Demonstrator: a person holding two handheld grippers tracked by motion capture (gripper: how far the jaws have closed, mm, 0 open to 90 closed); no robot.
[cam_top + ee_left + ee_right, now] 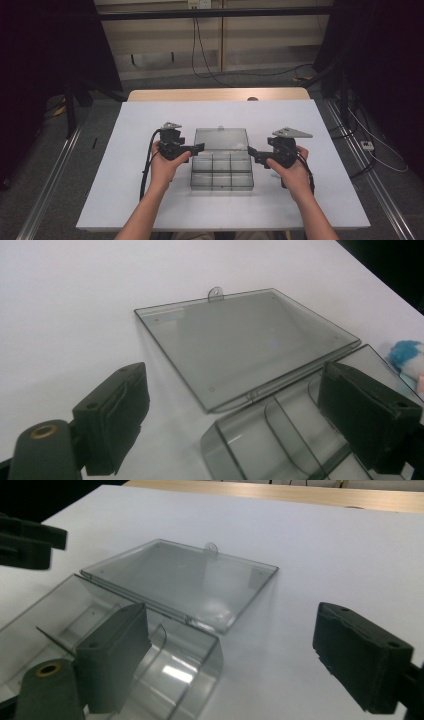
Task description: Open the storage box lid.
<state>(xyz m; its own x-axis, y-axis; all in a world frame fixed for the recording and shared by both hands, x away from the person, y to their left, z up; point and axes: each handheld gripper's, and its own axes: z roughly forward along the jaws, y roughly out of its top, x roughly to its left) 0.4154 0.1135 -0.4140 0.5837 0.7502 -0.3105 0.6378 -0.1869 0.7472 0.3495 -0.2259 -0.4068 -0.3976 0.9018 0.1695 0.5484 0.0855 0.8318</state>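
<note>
A large white rectangular table is seen from the high view, with wide bare margins left on every side of the work and a strip of pale wood along its far edge. At its middle one clear smoke-grey plastic compartment box is set, its flat hinged lid laid fully open on the table behind it; six compartments, in two rows of three, can be counted. Two hand-held grippers are present. The left gripper is held just above the box's left edge and the right gripper just beside its right edge, both pointed inward. Both pairs of jaws are spread wide, with nothing pinched between them.

In the left gripper view the lid's small hanging tab is shown, along with one fluffy blue-and-white object at the right border, too cropped to be identified. In the right gripper view the rounded near corner of the box is seen between the jaws, with the other gripper at the upper left.
</note>
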